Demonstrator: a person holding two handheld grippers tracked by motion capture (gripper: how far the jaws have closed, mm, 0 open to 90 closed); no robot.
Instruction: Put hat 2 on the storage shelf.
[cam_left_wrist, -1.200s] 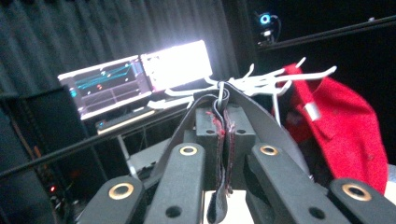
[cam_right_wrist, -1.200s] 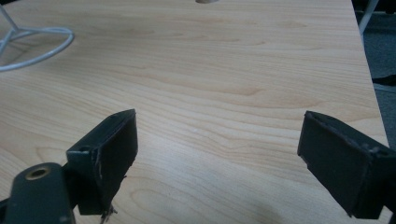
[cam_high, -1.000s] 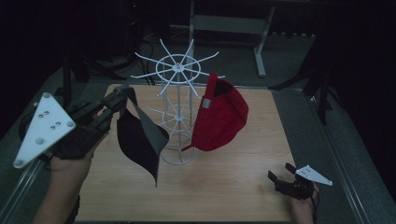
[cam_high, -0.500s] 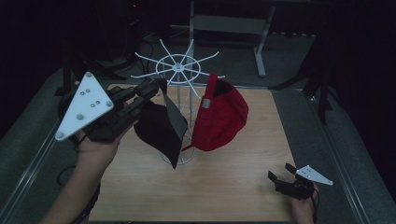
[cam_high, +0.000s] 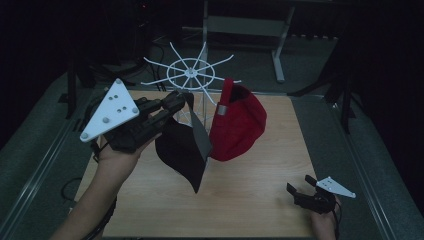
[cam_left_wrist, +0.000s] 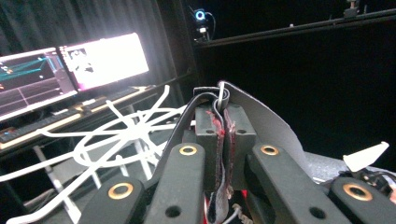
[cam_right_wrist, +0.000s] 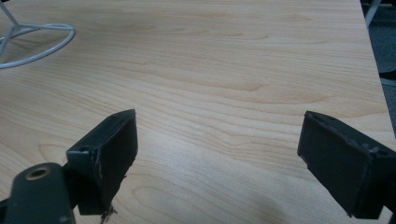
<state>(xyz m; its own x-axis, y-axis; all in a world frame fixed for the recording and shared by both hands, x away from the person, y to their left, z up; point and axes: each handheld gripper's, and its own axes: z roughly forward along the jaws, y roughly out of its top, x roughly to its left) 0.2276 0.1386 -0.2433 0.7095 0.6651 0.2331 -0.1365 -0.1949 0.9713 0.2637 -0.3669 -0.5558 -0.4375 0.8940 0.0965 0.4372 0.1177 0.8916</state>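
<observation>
A: What had just changed when we looked?

B: Our left gripper (cam_high: 175, 102) had carried the black cap (cam_high: 182, 152) in from the left edge of the desk (cam_high: 260, 200) to the white rack (cam_high: 189, 75). A second before, the cap hung well left of the rack; now its top sat just under a spoke.

A: So we judged the hanging was close?

B: Yes, near the hook-on, not yet done. The red cap (cam_high: 237, 127) already hung beside it.

A: How did the cap sit in our gripper?

B: Clamped shut on its back strap, the cap dangling below and right of the jaws. Our right gripper (cam_high: 302, 192) rested open, empty, low on the desk.
</observation>
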